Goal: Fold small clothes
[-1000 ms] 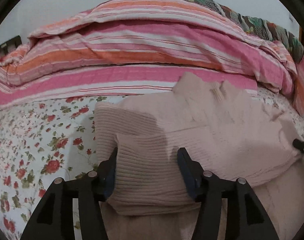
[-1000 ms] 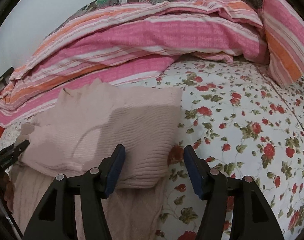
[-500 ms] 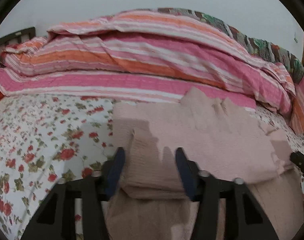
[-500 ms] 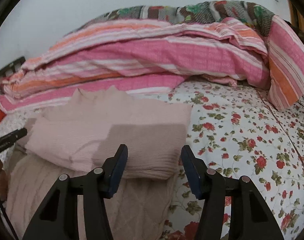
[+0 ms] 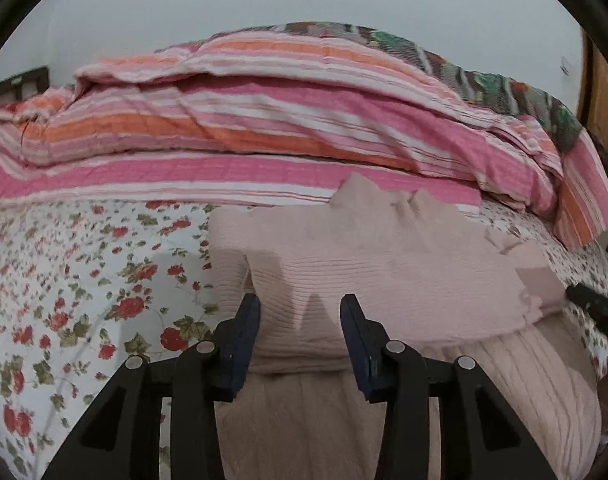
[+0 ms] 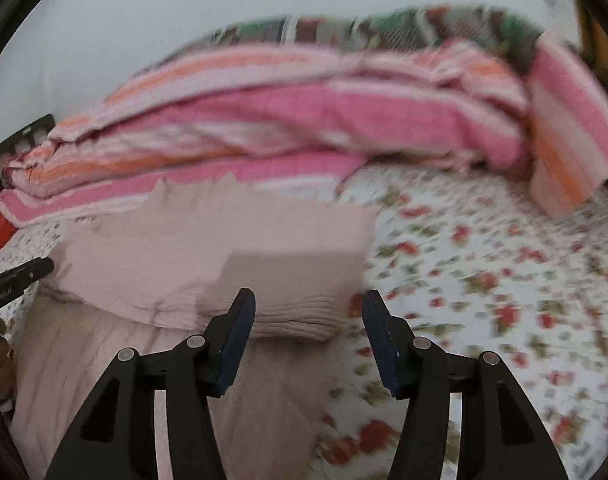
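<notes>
A pale pink knitted sweater (image 5: pixel 384 272) lies on the floral bed sheet (image 5: pixel 83 280), its upper part folded back over its lower part. My left gripper (image 5: pixel 299 320) is open, its fingers on either side of a folded sleeve end at the sweater's left edge, not closed on it. In the right wrist view the same sweater (image 6: pixel 223 256) lies ahead and left. My right gripper (image 6: pixel 308 316) is open and empty, just short of the fold's right corner. The other gripper's black tip (image 6: pixel 19 276) shows at the left edge.
A heap of pink, orange and white striped quilts (image 5: pixel 263 120) runs along the far side of the bed, with a patterned blanket (image 5: pixel 484 76) on top. A dark bed frame (image 6: pixel 19 140) stands at the left. Floral sheet (image 6: pixel 504 280) extends to the right.
Both grippers have drawn back and tilted up from the sweater, so more wall and quilt show. Both stay open. The sweater's fold lies as before.
</notes>
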Action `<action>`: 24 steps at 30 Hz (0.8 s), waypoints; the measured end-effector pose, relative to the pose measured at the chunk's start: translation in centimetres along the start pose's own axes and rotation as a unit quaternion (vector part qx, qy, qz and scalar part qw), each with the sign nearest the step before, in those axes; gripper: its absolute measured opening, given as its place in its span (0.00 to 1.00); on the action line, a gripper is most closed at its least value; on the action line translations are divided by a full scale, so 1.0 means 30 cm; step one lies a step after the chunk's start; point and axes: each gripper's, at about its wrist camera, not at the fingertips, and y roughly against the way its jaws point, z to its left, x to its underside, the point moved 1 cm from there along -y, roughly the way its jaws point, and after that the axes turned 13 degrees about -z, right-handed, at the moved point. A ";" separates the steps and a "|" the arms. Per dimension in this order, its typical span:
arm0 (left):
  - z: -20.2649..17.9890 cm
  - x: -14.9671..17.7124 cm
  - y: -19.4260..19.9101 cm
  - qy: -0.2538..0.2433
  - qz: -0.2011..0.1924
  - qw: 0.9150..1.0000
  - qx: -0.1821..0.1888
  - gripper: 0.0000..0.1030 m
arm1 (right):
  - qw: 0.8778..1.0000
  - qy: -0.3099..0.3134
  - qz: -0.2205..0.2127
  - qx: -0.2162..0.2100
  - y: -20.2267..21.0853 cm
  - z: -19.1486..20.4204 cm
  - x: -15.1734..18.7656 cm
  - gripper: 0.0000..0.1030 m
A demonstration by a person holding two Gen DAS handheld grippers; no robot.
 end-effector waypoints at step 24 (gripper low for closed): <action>0.114 0.344 0.505 0.047 0.095 0.989 0.104 0.56 | 0.993 -0.040 0.096 -0.051 0.525 0.024 0.415 0.42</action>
